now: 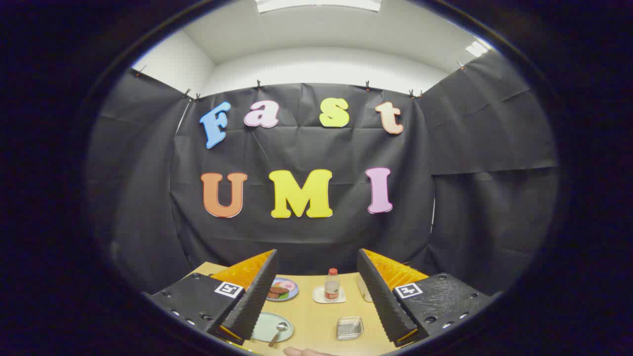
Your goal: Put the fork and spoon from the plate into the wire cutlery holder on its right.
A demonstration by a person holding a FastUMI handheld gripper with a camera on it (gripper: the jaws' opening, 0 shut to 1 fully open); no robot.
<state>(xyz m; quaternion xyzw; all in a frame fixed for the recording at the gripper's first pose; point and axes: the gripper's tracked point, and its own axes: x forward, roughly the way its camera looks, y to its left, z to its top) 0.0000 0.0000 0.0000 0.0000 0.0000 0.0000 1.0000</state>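
Observation:
My gripper (316, 289) is held high above the wooden table (316, 316), its two fingers wide apart with nothing between them. Below and between the fingers lies a pale green plate (264, 324), partly hidden by the left finger. A metal spoon (278, 332) rests on the plate's right side; the fork is hidden or too small to tell. To the right of the plate stands the small wire cutlery holder (349, 328), close to the right finger (383, 296).
Farther back on the table are a plate of toy food (283, 289), a small bottle with a red cap (332, 285) on a white dish (319, 296), and a pale object (364, 289) beside the right finger. A hand (304, 351) shows at the near table edge.

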